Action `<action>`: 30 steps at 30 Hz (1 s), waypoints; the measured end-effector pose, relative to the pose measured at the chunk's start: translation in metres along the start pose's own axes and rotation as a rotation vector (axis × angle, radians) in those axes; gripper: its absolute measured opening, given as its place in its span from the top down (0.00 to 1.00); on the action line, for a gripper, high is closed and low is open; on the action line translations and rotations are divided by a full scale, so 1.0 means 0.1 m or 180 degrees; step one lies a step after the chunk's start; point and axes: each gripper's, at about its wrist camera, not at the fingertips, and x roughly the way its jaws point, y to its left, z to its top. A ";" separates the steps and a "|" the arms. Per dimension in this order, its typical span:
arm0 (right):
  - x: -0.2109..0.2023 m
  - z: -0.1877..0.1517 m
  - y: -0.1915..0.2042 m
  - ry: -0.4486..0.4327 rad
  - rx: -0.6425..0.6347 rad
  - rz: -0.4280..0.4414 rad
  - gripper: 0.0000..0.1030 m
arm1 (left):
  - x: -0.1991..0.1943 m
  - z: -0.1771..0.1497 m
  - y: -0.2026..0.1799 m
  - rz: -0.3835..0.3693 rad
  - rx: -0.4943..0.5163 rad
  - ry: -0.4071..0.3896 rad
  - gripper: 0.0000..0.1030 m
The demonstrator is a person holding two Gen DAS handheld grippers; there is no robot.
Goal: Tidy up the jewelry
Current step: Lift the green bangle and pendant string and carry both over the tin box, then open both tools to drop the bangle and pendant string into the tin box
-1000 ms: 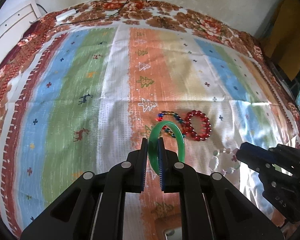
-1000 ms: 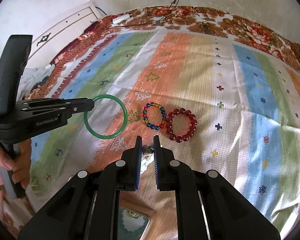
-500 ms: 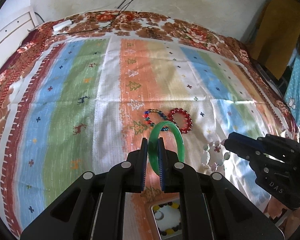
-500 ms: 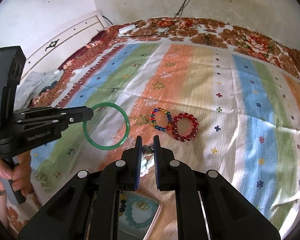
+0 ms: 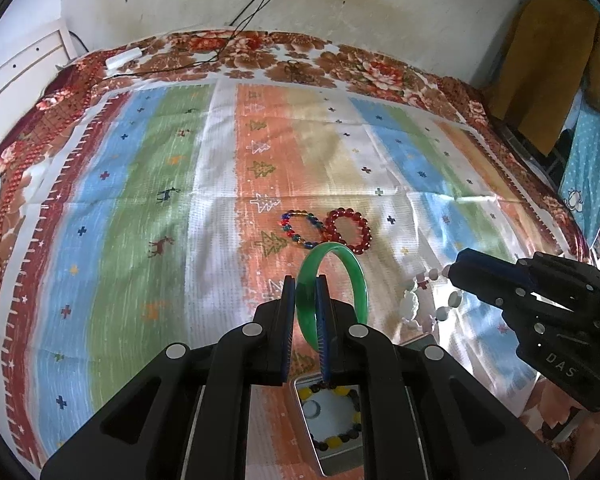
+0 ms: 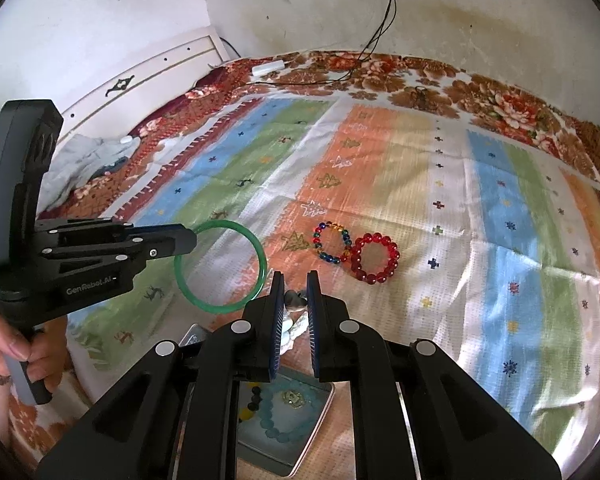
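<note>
Clamping the near rim of the green bangle (image 5: 356,280), the left gripper (image 5: 306,312) carries it upright in the air, the hoop standing out ahead of the fingertips. That bangle looks rigid, smooth and breakable, so a firm pinch across the band's flat sides suits it better than a hold on its curved edge. Off to its right, the right gripper (image 6: 292,304) is clenched on a pale bead bracelet (image 5: 424,300), a limp, light strand that dangles from the pinch. Both grippers slant down toward the bed (image 6: 500,208). Beneath them lies an open tin (image 5: 332,448) with bracelets inside. Farther ahead, a multicoloured bracelet (image 6: 332,242) and a red bead bracelet (image 6: 374,258) lie touching.
</note>
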 end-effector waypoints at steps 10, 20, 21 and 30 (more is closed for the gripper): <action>-0.10 -0.11 0.10 -0.0025 -0.0053 0.0098 0.88 | -0.17 -0.14 -0.05 -0.0091 0.0021 -0.0080 0.91; -0.15 -0.21 0.14 -0.0008 -0.0062 0.0136 0.88 | -0.28 -0.31 -0.10 -0.0171 0.0032 -0.0102 0.91; -0.15 -0.22 0.14 -0.0001 -0.0059 0.0139 0.88 | -0.29 -0.32 -0.11 -0.0173 0.0040 -0.0105 0.91; -0.16 -0.32 0.16 0.0060 -0.0039 0.0181 0.88 | -0.33 -0.41 -0.16 -0.0205 0.0086 -0.0111 0.91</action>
